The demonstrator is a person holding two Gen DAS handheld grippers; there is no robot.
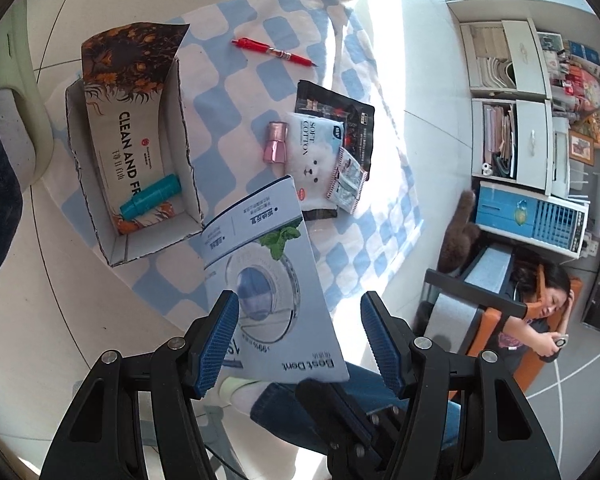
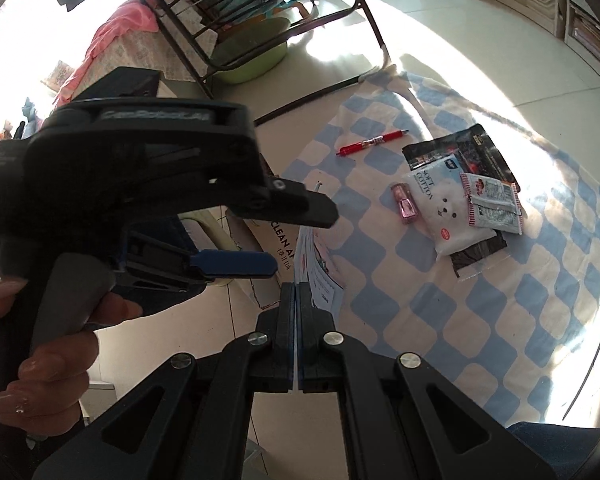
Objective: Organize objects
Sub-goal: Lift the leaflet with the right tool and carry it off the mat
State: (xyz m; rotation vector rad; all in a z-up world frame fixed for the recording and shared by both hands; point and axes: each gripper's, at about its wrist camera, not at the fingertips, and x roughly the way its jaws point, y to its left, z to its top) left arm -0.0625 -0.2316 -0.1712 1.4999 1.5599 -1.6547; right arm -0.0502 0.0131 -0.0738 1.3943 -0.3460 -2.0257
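Holding the flat light-blue toothpaste carton [image 1: 260, 264] edge-on, our right tool [image 2: 297, 292] is clamped tight on its near end, so in the right wrist view we see only the thin edge running away from the pads. Our left tool [image 1: 296, 320] hangs with its jaws spread wide, gripping nothing; the carton passes between and beyond its 2 blue pads [image 1: 216, 336], and we cannot tell whether either pad touches it. The carton's long axis points forward and slightly left, toward the open cardboard box [image 1: 132, 152] lying on the blue-checked cloth [image 1: 380, 200]. That box already contains a printed "CLEAN AND" package and a teal tube [image 1: 150, 197]. We judge the box to be the carton's destination: its far corner is just short of the box's near wall, so the carton would travel along its own length. The right tool alone carries it. Well to the right of the box lie a pink bottle [image 1: 277, 142], a cotton-pad pack [image 1: 320, 152], a dark pouch, small sachets [image 1: 348, 180] and a red pen [image 1: 274, 52], all untouched.
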